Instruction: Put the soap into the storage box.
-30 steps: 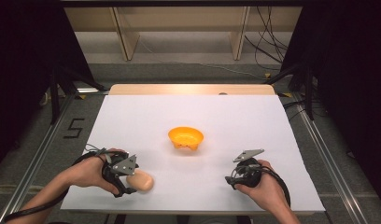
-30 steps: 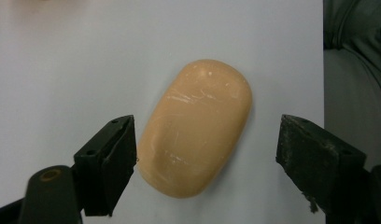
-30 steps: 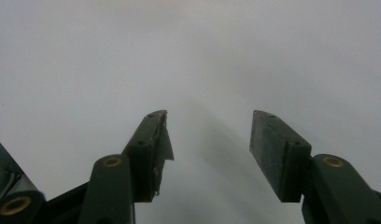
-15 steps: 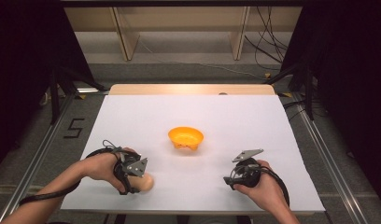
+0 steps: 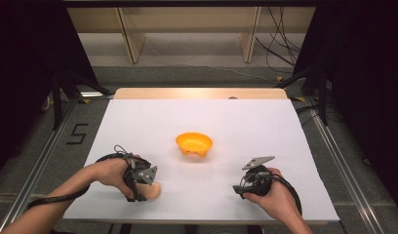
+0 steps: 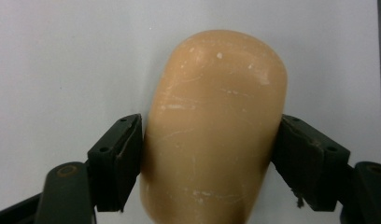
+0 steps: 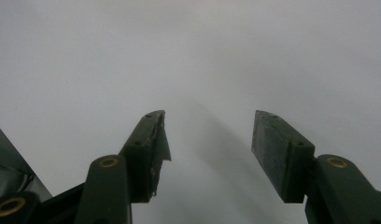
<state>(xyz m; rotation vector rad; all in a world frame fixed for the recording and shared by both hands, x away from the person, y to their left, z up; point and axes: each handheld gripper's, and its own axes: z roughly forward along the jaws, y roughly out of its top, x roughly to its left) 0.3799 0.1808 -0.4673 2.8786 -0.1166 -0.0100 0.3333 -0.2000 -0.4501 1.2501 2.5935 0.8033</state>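
Note:
A tan, rounded, loaf-shaped object [image 6: 216,116] lies on the white table near its front left edge [image 5: 155,191]. My left gripper [image 6: 209,158] has just been closing and now has both black pads pressed against the object's sides. From above, the left gripper [image 5: 145,191] points down at the object, with the hand behind it. My right gripper [image 7: 207,140] stands open over bare white table, with nothing between its fingers. It rests at the front right [image 5: 237,189]. An orange bowl [image 5: 194,144] sits at the middle of the table, apart from both grippers.
The white table top [image 5: 236,122] has a wooden strip along its far edge. Metal rails run along both sides, and dark curtains stand left and right. Cables trail from each gripper toward the front edge.
My left hand has shifted a little right and down over the tan object, and its jaws have closed onto the object's sides. The right hand and the bowl have stayed put.

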